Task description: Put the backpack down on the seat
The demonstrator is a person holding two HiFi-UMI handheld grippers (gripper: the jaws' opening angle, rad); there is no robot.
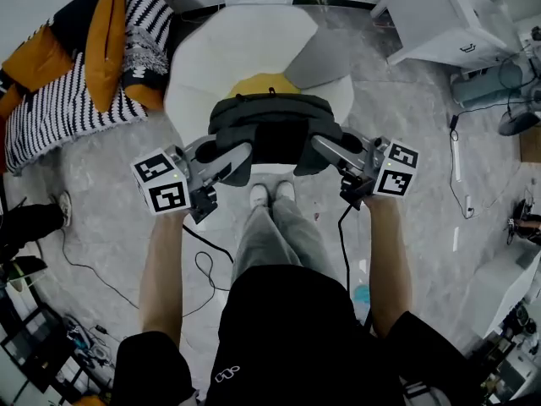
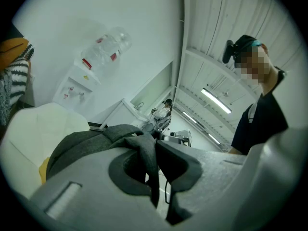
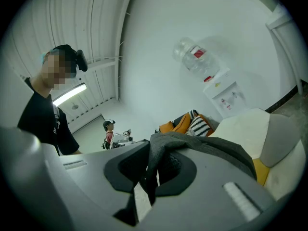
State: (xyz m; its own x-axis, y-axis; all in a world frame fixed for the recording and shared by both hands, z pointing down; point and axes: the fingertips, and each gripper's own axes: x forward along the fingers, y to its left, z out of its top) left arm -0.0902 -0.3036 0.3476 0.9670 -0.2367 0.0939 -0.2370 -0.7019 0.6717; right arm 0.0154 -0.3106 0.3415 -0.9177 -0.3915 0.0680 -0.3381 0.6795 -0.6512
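A dark grey backpack (image 1: pixel 270 129) hangs between my two grippers, just in front of a white armchair (image 1: pixel 228 49) with a yellow seat cushion (image 1: pixel 264 84). In the head view I cannot tell whether its underside touches the seat. My left gripper (image 1: pixel 232 155) is shut on a fold of the backpack's fabric at its left side. The left gripper view shows the grey cloth (image 2: pixel 86 141) pinched between the jaws (image 2: pixel 151 162). My right gripper (image 1: pixel 325 146) is shut on the right side the same way, with cloth (image 3: pixel 207 146) caught between its jaws (image 3: pixel 153 170).
A sofa with striped and orange cushions (image 1: pixel 76 66) stands to the chair's left. A white cabinet (image 1: pixel 439 15) is at the back right. Cables (image 1: pixel 203 269) trail over the floor by the person's feet (image 1: pixel 270 194). A water dispenser (image 2: pixel 77 85) stands against the wall behind the chair.
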